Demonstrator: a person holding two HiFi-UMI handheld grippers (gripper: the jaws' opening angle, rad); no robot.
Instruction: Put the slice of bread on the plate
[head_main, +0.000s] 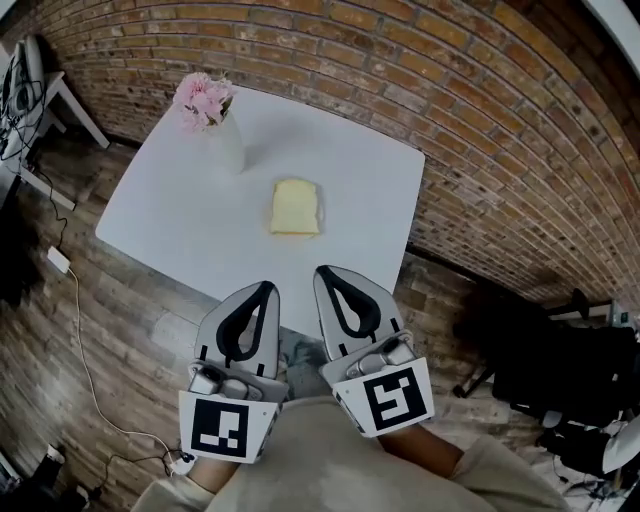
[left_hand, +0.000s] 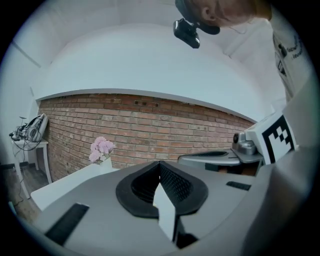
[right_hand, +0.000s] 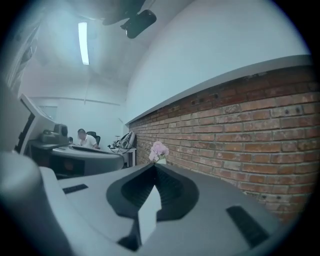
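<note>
Soft even light from ceiling strip lamp (right_hand: 83, 42); fisheye distortion, dark corners.

The left gripper (head_main: 262, 292) and the right gripper (head_main: 330, 272) hover side by side over the near edge of the table (head_main: 170, 215), both pointing roughly level across it, each with jaws pressed together and empty.

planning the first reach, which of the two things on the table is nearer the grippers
The slice of bread, lying flat near the table's middle; the vase of pink flowers stands farther off, by the far left corner.
</note>
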